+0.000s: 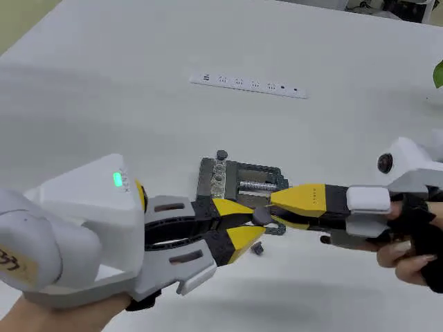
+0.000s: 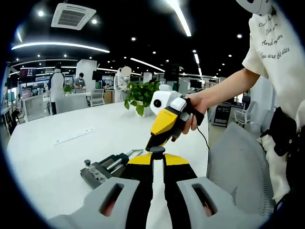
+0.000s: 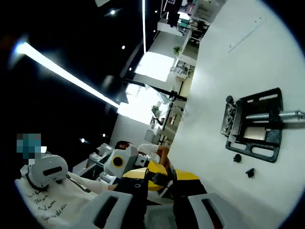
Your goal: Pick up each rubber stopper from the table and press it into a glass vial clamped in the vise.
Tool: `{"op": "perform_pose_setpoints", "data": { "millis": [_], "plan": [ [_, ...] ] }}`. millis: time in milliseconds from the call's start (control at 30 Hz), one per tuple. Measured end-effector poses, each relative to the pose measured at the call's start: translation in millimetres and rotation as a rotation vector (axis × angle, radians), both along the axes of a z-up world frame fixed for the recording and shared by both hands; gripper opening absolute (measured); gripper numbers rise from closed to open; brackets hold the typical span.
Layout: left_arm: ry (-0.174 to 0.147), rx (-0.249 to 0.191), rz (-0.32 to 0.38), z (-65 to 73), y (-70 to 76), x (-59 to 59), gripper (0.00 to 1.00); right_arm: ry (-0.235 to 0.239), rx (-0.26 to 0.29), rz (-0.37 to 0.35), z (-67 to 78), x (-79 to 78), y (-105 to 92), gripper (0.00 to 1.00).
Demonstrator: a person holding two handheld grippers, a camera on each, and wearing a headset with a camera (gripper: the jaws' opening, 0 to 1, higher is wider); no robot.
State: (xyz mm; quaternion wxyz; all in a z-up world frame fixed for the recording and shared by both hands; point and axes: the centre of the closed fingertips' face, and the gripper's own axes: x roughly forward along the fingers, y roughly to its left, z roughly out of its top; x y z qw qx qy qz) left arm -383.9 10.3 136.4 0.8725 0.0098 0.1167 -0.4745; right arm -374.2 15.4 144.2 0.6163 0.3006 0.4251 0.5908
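- the left gripper (image 1: 252, 220) (image 2: 157, 157) reaches in from the lower left of the head view. its yellow jaw tips are pinched on a dark stopper (image 1: 261, 216) (image 2: 157, 150), which sits right at the tips.
- the right gripper (image 1: 275, 211) (image 2: 153, 140) comes in from the right, held by a hand (image 1: 408, 242) in a black fingerless glove. its yellow jaw tips meet the same stopper, but i cannot tell whether they grip it or merely touch it.
- the held stopper is in the air, above the table (image 1: 104, 90) and at the near edge of the vise (image 1: 239, 169) (image 3: 274, 138).
- the vise lies flat on the table, with its screw running along the middle.
- a row of clear vials (image 1: 219, 174) (image 3: 230, 117) is clamped at one end of the vise. i cannot tell whether any of them is plugged.
- in the right gripper view a loose stopper (image 3: 237, 158) lies on the table just beside the vise, and a second loose stopper (image 3: 249, 172) lies near it, slightly farther out.
- a third stopper (image 1: 221, 154) (image 3: 229, 99) rests on the table at the vise corner by the vials.
- a white power strip (image 1: 249, 84) lies well beyond the vise.
- in the left gripper view a potted plant (image 2: 140, 95) stands at the table's far end.
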Motion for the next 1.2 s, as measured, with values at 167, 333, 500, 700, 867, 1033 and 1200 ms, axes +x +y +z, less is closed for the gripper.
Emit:
{"op": "perform_pose_setpoints", "data": {
  "millis": [167,333,500,700,867,1033,1200],
  "plan": [
    [0.020,0.035,-0.007,-11.5,0.0,-0.3,0.03,-0.329,-0.162,0.181,0.3,-7.3,0.5,0.20],
    [0.021,0.043,-0.007,-14.3,0.8,1.2,0.03,-0.505,-0.229,0.266,2.7,1.1,-2.6,0.19],
    [0.023,0.047,-0.013,-15.8,-0.1,2.4,0.03,-0.612,-0.265,0.320,12.1,2.3,1.2,0.18],
    [0.008,0.068,-0.031,-15.2,-2.2,2.0,0.03,-0.843,-0.400,0.528,9.3,-1.6,-2.6,0.15],
    [0.001,0.070,-0.037,-13.0,-3.5,2.4,0.03,-0.928,-0.466,0.698,3.7,-17.1,-1.9,0.11],
    [0.000,0.070,-0.045,-13.3,-5.3,0.2,0.03,-0.990,-0.545,0.803,-11.2,-15.2,-6.0,0.13],
    [0.002,0.069,-0.050,-14.2,-7.3,-1.7,0.03,-1.006,-0.554,0.848,-15.0,-20.5,-3.1,0.13]
  ]
}}
